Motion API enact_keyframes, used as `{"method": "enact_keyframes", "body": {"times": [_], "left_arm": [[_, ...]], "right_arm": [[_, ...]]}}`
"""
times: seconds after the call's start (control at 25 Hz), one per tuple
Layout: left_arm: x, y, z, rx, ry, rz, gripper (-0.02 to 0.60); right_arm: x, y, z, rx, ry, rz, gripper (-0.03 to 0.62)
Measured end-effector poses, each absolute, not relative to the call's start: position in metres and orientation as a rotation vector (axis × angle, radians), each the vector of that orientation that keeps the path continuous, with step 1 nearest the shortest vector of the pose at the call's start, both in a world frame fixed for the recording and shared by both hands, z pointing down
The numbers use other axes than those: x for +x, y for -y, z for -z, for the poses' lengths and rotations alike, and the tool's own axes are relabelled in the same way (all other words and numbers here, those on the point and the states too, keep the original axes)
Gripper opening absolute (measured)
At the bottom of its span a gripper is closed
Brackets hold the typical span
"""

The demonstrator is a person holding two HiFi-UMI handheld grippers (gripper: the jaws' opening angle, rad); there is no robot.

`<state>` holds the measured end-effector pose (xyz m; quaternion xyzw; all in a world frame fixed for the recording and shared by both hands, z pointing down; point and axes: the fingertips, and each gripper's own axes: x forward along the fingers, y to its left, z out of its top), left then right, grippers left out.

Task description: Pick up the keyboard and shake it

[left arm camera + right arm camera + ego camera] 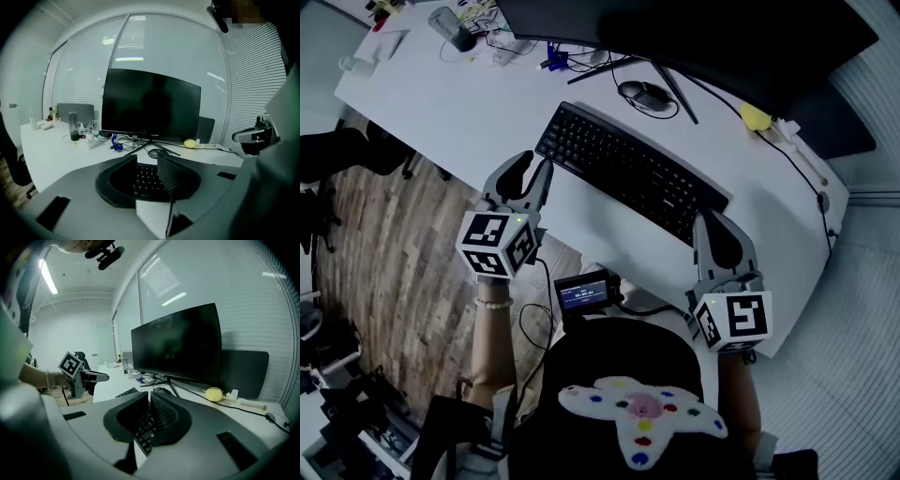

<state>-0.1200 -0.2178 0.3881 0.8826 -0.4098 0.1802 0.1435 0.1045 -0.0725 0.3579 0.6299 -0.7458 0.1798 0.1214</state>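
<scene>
Two claws flank the black rectangular keyboard (628, 173), lying flat and slantwise on the white tabletop (459, 112). At its left end the left claw (532, 171), jaws parted, empty; at its right end the right claw (719, 225), jaws together, empty. Approach step. Next, likely: open right jaws, pinch both ends, lift.

matt plastic keyboard (628, 171) on a smooth desk (473, 112) beside wood-plank floor (394, 258).

Black keyboard (628, 173) on a white desk (459, 112); black monitor (694, 37) at twelve o'clock, yellow ball (755, 116) at two, brown plank-patterned floor (384, 253) at nine.
</scene>
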Motion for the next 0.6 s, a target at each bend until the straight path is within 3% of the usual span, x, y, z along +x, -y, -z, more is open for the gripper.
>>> {"method": "enact_keyframes", "body": {"times": [0.12, 0.6], "left_arm": [[-0.122, 0.241, -0.410, 2.508, 1.122, -0.573, 0.160], [-0.123, 0.297, -0.502, 2.398, 0.909, -0.837, 0.183]], "right_arm": [[0.104, 0.081, -0.363, 1.875, 2.135, -0.557, 0.041], [0.098, 0.102, -0.382, 1.949, 1.984, -0.622, 0.041]]}}
